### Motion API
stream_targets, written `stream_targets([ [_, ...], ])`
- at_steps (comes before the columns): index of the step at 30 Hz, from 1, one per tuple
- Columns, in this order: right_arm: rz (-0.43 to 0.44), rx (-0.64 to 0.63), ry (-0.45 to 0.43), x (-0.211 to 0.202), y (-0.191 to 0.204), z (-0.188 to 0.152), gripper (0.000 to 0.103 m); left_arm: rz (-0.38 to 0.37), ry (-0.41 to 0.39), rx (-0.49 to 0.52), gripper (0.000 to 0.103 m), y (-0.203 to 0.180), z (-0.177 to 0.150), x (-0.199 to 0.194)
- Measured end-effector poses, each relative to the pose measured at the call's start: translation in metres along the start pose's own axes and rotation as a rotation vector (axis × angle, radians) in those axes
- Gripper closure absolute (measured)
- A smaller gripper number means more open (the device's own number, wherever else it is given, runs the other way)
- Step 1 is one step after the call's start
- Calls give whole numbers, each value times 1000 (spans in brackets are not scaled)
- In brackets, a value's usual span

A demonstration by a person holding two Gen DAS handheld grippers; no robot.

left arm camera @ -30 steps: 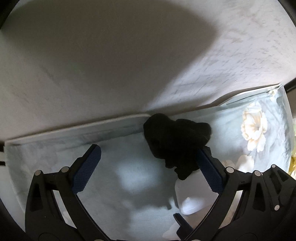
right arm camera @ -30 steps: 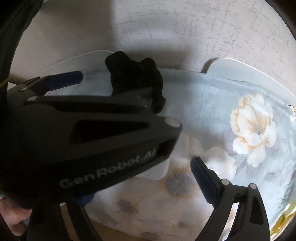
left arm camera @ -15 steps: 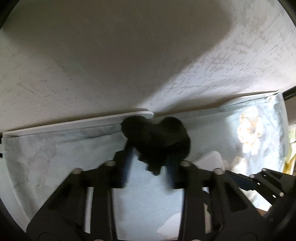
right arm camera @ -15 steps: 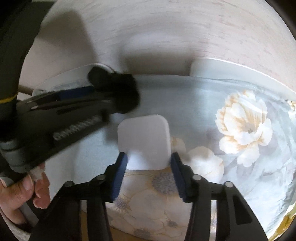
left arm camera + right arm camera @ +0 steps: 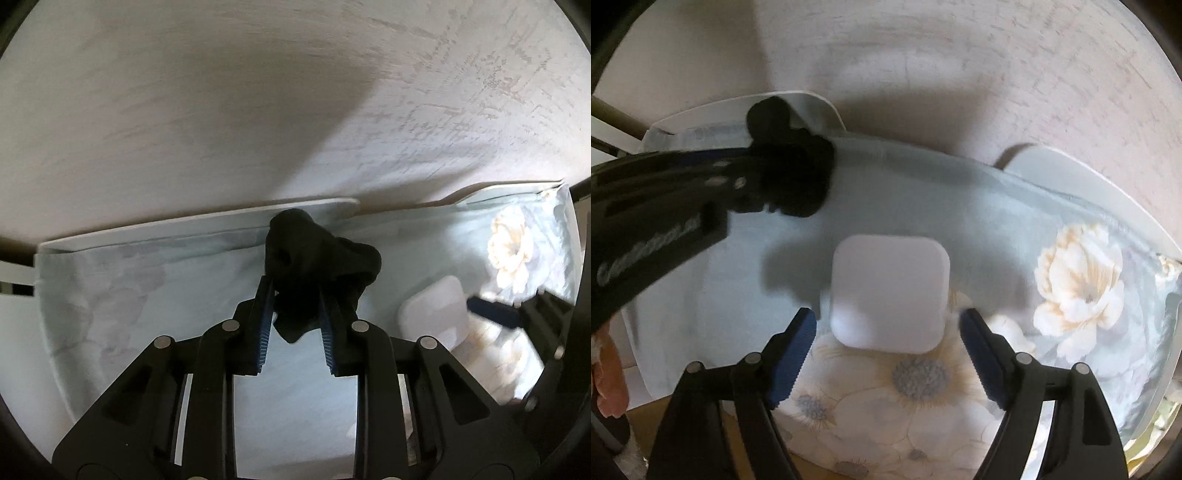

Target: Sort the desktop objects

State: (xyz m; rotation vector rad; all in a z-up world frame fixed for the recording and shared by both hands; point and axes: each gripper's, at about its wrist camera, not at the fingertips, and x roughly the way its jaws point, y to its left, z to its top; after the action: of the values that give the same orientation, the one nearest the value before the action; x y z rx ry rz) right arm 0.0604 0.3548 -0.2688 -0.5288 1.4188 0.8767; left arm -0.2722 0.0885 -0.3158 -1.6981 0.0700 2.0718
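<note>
Clamped on a crumpled black cloth (image 5: 317,266), the left gripper (image 5: 295,314) has its blue ribbed pads pressed into the lower part of the bundle, the jaws having just closed on it. That cloth is matte and deep black, bunched into soft lumps with a rounded knob at its top and a fold bulging to the right; a short tail of it hangs down between the pads. It sits over the far edge of the pale blue floral tablecloth (image 5: 147,295), close to the white tabletop rim (image 5: 184,221) beneath a mottled grey-white wall (image 5: 258,110). From the right wrist camera the same bundle appears at upper left, with the black left gripper frame reaching in from the left side and part of a person's hand (image 5: 609,384) at the left margin. Further right lies a white rounded-square plastic case (image 5: 890,291), smooth, flat-topped and unmarked, resting on the cloth where the plain blue meets a printed cream flower. The right gripper (image 5: 886,332) straddles its near edge with jaws half spread; they have just been widening, and both blue pads stand clear of the case's sides. A large cream peony print (image 5: 1078,277) lies to the right.
</note>
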Motion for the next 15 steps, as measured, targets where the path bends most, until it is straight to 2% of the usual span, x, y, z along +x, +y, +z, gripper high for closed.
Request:
stream_targets([
  [1,-37,-29,3,0,2,-1,45,1,-1,-1,82,2,-1,-1],
  [6,-35,-34,-9,-7,-5,-8,46,2,-21,-8,82,12,-6,-11],
  [11,15,-15,-74,-42,-18,-21,46,-26,-76,-5,82,16,-12,-42],
  [15,94,-5,-144,-91,-30,-45,46,-37,-136,22,82,13,-25,-81],
])
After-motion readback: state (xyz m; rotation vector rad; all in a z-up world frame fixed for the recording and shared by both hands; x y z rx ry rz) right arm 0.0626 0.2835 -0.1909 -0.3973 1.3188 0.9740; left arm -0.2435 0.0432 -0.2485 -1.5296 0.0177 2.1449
